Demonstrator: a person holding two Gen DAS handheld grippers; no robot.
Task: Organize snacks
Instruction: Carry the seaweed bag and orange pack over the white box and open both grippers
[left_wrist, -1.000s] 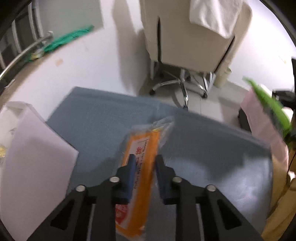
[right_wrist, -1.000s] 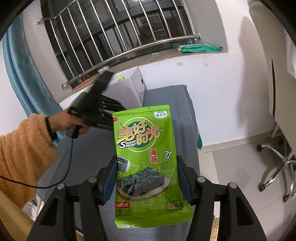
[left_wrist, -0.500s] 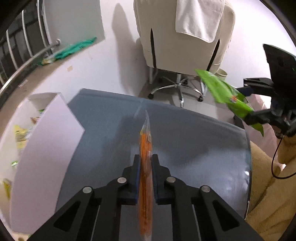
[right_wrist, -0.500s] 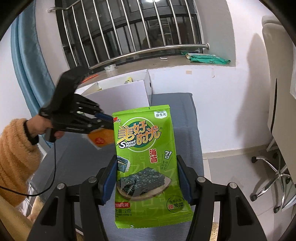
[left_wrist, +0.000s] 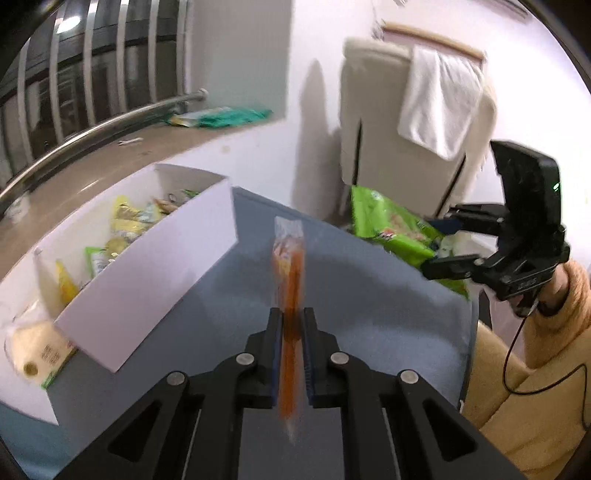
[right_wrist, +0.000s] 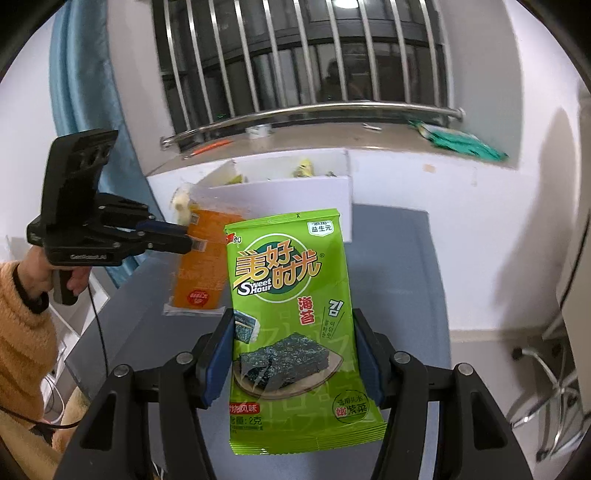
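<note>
Now the left gripper (left_wrist: 291, 328) is pinching a flat orange plastic snack packet (left_wrist: 290, 280), the right gripper (right_wrist: 293, 354) is clamping a green foil seaweed bag (right_wrist: 295, 317); best carrying both over the white cardboard box (left_wrist: 147, 266) at ten o'clock before loosening.

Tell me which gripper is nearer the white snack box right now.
Left. The left gripper, shut on the orange packet, is just beside the white box. The right gripper, holding the green seaweed bag, sits farther back across the table.

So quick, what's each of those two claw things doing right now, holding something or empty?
Left gripper: closed on the orange snack packet, held edge-on above the table.
Right gripper: closed on the green seaweed packet across its width.
</note>
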